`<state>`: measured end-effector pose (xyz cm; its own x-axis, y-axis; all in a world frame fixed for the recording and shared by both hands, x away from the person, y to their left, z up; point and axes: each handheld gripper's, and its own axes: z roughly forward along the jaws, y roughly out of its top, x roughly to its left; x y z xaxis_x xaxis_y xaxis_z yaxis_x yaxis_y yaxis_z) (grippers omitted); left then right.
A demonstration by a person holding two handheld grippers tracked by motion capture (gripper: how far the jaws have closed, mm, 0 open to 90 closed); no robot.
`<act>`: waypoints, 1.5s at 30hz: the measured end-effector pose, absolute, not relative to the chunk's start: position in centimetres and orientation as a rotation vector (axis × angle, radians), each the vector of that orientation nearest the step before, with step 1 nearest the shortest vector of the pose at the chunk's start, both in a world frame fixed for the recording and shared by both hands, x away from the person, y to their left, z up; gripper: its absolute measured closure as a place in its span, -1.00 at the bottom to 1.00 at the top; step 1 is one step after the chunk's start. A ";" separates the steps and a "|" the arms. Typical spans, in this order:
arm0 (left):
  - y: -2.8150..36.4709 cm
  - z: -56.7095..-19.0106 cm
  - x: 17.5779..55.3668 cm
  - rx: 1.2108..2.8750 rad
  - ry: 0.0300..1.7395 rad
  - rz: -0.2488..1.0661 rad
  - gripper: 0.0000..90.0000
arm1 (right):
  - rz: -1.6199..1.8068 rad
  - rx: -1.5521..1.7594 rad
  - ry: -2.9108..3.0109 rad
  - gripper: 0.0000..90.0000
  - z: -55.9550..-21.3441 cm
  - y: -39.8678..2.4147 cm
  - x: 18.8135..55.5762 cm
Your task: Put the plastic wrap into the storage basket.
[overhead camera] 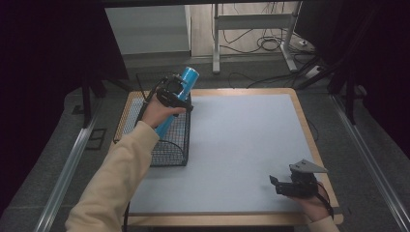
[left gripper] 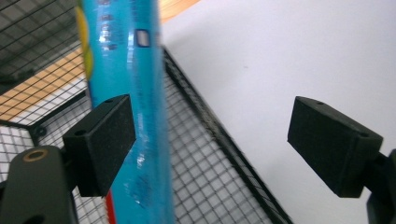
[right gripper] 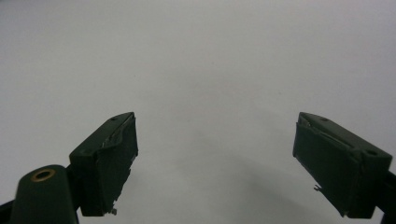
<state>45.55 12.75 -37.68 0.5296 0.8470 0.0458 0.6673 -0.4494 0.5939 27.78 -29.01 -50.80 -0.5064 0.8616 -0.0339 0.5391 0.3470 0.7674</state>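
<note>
A tall blue tube (overhead camera: 186, 77) leans tilted in a black wire basket (overhead camera: 170, 151) at the table's left side, its top sticking out above the rim. My left gripper (overhead camera: 173, 94) is up beside the tube's upper part. In the left gripper view the jaws of that gripper (left gripper: 212, 135) stand wide apart. The tube (left gripper: 135, 84) runs close by the left pad (left gripper: 103, 144) and far from the right pad, so nothing is clamped. Low at the table's front right, my right gripper (overhead camera: 275, 185) is open over the grey mat (right gripper: 201, 60), with nothing between its jaws (right gripper: 215, 154).
A grey mat (overhead camera: 241, 135) covers most of the wooden table (overhead camera: 309, 140). The basket's wire wall (left gripper: 219, 182) borders the mat's left edge. Dark curtains, desk legs and cables lie beyond the far edge.
</note>
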 end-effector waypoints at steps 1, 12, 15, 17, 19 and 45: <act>12.5 -37.3 44.5 2.256 1.198 0.455 -0.65 | 0.993 1.223 2.183 -0.68 -50.9 -29.0 27.8; 9.4 -37.0 37.5 2.253 1.007 0.443 -0.63 | 0.991 1.202 2.173 -0.68 -50.4 -28.6 27.4; 8.6 -37.6 35.3 2.247 0.954 0.407 -0.62 | 0.988 1.202 2.172 -0.68 -50.5 -28.7 27.3; 8.1 -38.4 33.9 2.252 0.910 0.384 -0.62 | 0.988 1.203 2.165 -0.68 -50.4 -28.8 27.1; 7.6 -39.3 32.6 2.244 0.877 0.367 -0.62 | 0.990 1.203 2.154 -0.68 -50.3 -28.9 27.0; 9.1 -48.4 27.1 2.298 0.844 0.274 -0.61 | 1.000 1.151 2.157 -0.68 -50.5 -28.6 27.4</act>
